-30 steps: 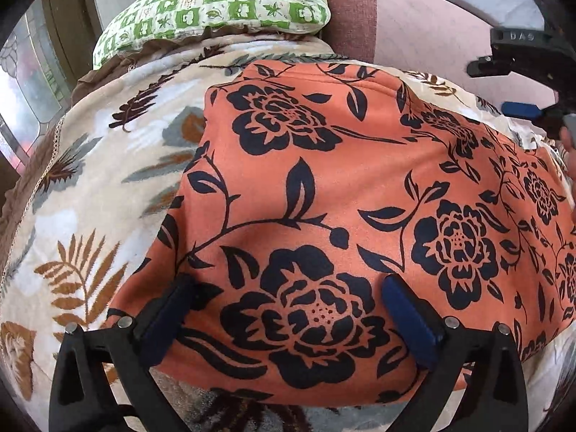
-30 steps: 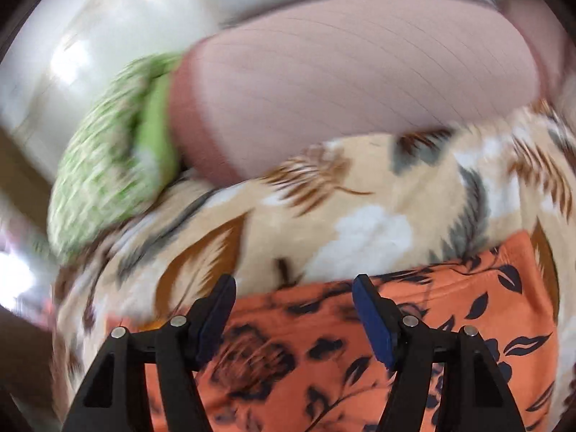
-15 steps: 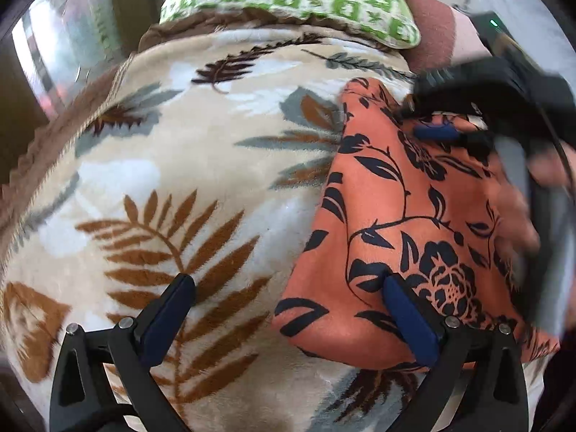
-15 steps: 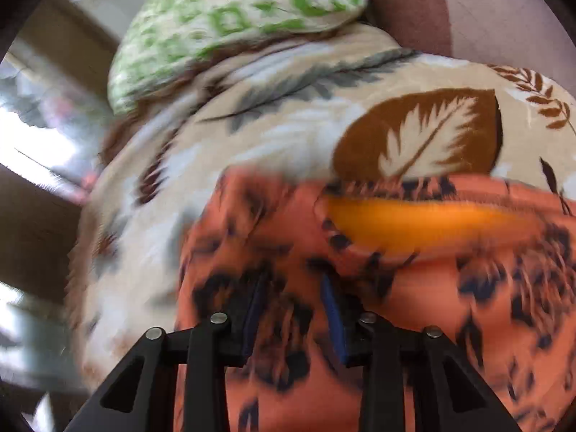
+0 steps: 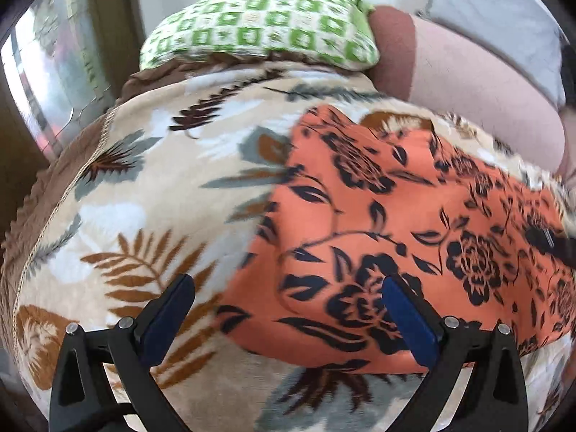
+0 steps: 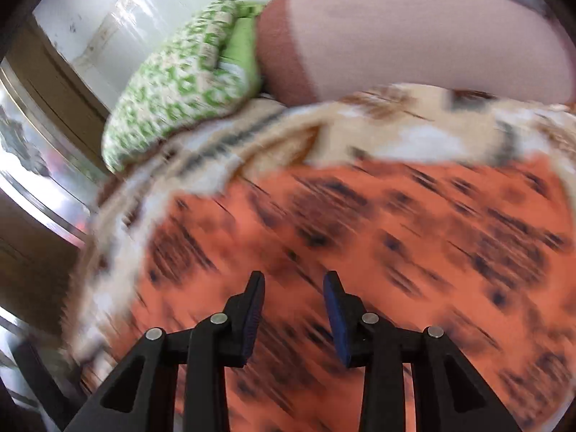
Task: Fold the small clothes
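My left jaws (image 5: 288, 313) stand wide and released over the near left edge of the orange floral garment (image 5: 414, 223). My right jaws (image 6: 293, 309), narrowed, grasp nothing above it. The garment lies flat on the leaf-print blanket (image 5: 136, 187), probably ready for the next fold.

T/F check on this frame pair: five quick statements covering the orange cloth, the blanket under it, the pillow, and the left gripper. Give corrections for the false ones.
1. The orange floral cloth lies on a leaf-print blanket. True.
2. The green checked pillow sits on top of the orange cloth. False: it lies beyond the cloth at the blanket's far edge, apart from it.
3. The left gripper has its jaws spread wide. True.
4. The left gripper is clamped on the pillow. False: nothing is pinched between its fingers.
5. The cloth is plain, with no print. False: it carries black flowers and leaves.
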`<state>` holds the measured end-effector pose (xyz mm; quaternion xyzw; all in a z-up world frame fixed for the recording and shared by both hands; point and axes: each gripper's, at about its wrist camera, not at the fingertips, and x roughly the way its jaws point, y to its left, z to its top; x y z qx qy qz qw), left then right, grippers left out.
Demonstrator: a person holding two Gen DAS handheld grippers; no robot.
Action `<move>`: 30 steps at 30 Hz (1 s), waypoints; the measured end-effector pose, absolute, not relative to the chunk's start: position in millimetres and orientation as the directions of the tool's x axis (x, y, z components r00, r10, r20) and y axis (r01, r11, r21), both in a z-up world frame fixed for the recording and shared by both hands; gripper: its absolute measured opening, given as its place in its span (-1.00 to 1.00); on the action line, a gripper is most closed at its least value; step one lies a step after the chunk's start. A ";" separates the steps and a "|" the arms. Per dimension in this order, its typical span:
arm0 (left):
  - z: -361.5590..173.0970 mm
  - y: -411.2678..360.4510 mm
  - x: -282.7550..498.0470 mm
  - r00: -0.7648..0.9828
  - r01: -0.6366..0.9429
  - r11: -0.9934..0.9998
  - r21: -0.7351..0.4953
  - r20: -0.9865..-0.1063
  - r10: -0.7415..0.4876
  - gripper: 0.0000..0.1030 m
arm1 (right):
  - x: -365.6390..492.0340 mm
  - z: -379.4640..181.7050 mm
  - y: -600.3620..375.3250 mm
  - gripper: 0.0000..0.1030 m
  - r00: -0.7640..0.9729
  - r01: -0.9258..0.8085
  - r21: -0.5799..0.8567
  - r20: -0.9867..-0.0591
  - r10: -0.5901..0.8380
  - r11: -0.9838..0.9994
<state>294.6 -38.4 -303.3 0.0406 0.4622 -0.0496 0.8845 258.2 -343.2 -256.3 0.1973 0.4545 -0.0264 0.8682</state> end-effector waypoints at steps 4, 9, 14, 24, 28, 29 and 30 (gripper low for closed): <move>-333.8 -48.4 301.1 0.451 0.134 0.991 0.004 -0.891 -0.058 1.00 | 182.0 -293.2 -380.2 -0.27 0.480 0.348 0.216 -0.877 0.024 0.912; -329.4 -34.1 304.3 0.441 0.082 0.995 -0.050 -0.894 -0.081 1.00 | 117.0 -294.5 -399.3 -0.27 0.540 0.341 0.307 -0.838 0.083 0.889; -318.1 -39.5 298.6 0.513 0.071 0.997 0.009 -0.858 -0.029 1.00 | 95.8 -274.3 -438.4 -0.25 0.697 0.430 0.473 -0.715 0.050 0.769; -321.9 -35.5 301.0 0.468 0.055 0.998 -0.015 -0.883 -0.039 1.00 | 87.7 -292.4 -488.7 -0.02 0.751 0.463 0.669 -0.645 0.144 0.581; -302.4 -30.4 269.0 0.500 0.062 0.996 -0.070 -0.861 -0.092 1.00 | 97.8 -281.3 -454.7 -0.01 0.766 0.381 0.681 -0.611 0.199 0.625; -300.5 -28.8 263.4 0.497 0.056 0.994 -0.095 -0.861 -0.110 1.00 | 99.5 -279.3 -443.0 -0.01 0.765 0.358 0.679 -0.607 0.216 0.641; -299.7 -26.9 256.6 0.490 0.051 0.990 -0.130 -0.860 -0.138 1.00 | 102.6 -277.4 -429.8 -0.01 0.760 0.331 0.674 -0.605 0.238 0.660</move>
